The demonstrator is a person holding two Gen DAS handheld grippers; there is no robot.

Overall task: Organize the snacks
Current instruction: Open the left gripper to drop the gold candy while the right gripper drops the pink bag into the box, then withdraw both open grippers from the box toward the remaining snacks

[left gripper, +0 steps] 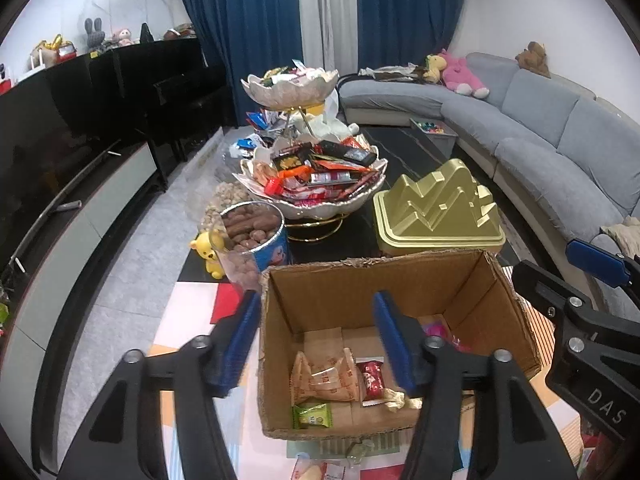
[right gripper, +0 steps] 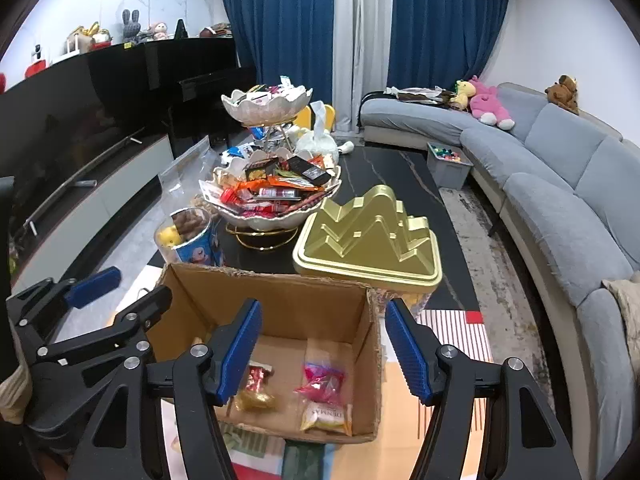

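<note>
1. Left tool (left gripper: pixel 316 340) tilts downward over the cardboard box (left gripper: pixel 360 284); its blue ribbed pads (left gripper: pixel 394 340) stand apart with nothing between them. One pad sits outside the box's left wall, the other over the box interior.
2. Right tool (right gripper: pixel 324 348) also tilts downward, jaws apart and empty. Its left pad is over the box interior, its right pad just outside the box's right wall.
3. Both tools have black plastic arms with silver rivets; each shows at the edge of the other's view, side by side above the box.
4. Box: brown corrugated cardboard, open top, torn ragged rim, sitting on a patterned mat directly below both tools.
5. Snacks lie loose on the box floor under the tools: tan wrapped packets (left gripper: pixel 320 376), a red packet (left gripper: pixel 370 378), a green packet (left gripper: pixel 312 416), a pink bag (right gripper: pixel 320 382), a yellow bag (right gripper: pixel 326 418), a gold-foil piece (right gripper: pixel 254 398).
6. Beyond the box, ahead of the tools, on the dark surface (right gripper: pixel 384 176): a two-tier shell-shaped white dish (left gripper: pixel 312 200) on a gold wire stand, heaped with wrapped snacks; a gold stepped, mountain-shaped lid (right gripper: pixel 368 240); a clear round tub (left gripper: pixel 256 236) of brown pieces.
</note>
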